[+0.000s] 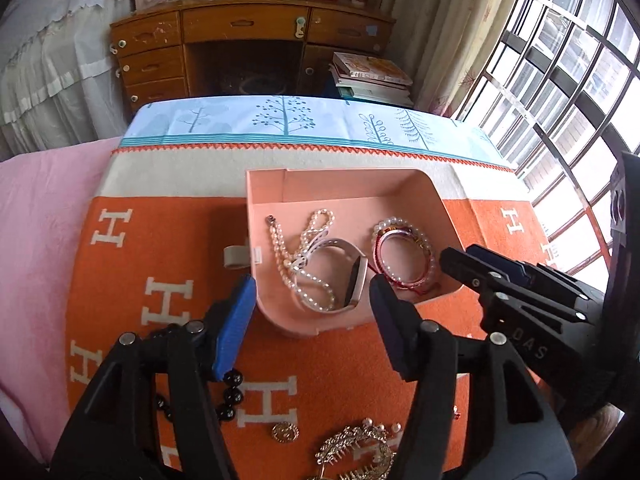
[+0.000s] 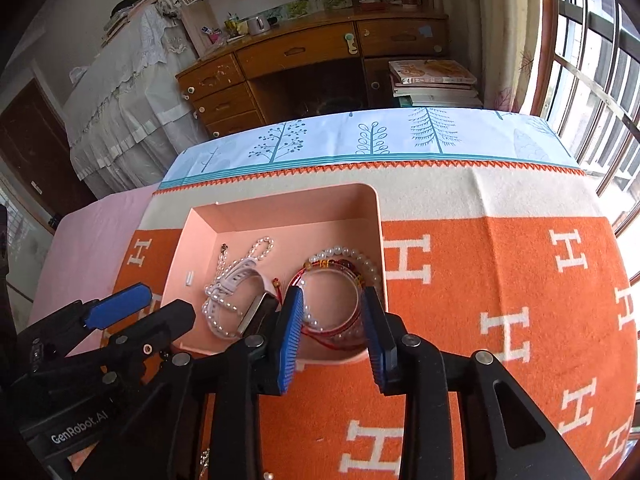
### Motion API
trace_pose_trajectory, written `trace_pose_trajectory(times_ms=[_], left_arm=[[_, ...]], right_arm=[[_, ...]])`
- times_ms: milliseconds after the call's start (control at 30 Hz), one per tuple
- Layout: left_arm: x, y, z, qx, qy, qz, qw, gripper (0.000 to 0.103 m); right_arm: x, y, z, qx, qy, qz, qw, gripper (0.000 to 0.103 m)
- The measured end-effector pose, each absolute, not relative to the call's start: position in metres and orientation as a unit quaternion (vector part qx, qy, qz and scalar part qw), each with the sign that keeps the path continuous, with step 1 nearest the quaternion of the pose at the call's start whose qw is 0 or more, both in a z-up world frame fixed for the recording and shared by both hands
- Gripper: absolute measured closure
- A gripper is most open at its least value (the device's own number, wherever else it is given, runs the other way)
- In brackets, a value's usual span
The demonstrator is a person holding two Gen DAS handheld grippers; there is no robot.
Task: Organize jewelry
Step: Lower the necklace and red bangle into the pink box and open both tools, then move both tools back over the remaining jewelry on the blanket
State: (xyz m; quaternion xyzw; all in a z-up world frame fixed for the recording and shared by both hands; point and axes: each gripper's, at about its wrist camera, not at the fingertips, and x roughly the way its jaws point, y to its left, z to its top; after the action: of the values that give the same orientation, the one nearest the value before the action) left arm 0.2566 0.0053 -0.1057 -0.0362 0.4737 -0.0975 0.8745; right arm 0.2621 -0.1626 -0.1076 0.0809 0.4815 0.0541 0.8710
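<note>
**Ana:** Grippers first, please. How do they stand?

**Ben:** Left gripper (image 1: 312, 308) has its blue pads spread, nothing between them. It hangs tilted down over the near edge of a pink box (image 1: 352, 188). Right gripper (image 2: 332, 332) is also parted, less widely, empty, and sits over the near right corner of that box.

**Ana:** Does either one touch the jewelry?

**Ben:** Not that I can see. In the right wrist view the pads frame a red bangle (image 2: 332, 300), but whether they touch it I cannot tell.

**Ana:** What lies inside the box?

**Ben:** On the left, a pearl necklace (image 1: 296, 264) tangled with a pale watch (image 1: 344, 276). On the right, the red bangle ringed by a pearl bracelet (image 1: 400, 226), both just beside the watch.

**Ana:** And outside it?

**Ben:** Nearer the camera, on the cloth: black beads (image 1: 232, 396) under the left gripper's left finger, a small gold brooch (image 1: 285, 433), and a gold comb with pearls (image 1: 356, 448) at the bottom edge.

**Ana:** What carries it all?

**Ben:** A bench covered by an orange cloth (image 1: 160, 248) with white H letters. Beyond stands a wooden desk (image 1: 248, 32), books (image 1: 372, 76) stacked beside it, and a barred window (image 1: 568, 80) on the right.
</note>
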Motion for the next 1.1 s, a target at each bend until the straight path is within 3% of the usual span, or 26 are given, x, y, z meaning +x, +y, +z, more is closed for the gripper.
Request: trace_pose_trajectory(times_ms=[600,1100], left_arm=[[0.146,0.041,-0.039,-0.049,0.400,-0.042,0.914,0.047],[0.085,0.069,-0.061,-0.056,0.415,-0.025,0.908,0.047]], right_arm=[[0.149,-0.164,-0.033,0.093,0.419,0.088,0.899,0.068],[0.076,-0.150,-0.024,0.073,0.396,0.102,0.910,0.066]])
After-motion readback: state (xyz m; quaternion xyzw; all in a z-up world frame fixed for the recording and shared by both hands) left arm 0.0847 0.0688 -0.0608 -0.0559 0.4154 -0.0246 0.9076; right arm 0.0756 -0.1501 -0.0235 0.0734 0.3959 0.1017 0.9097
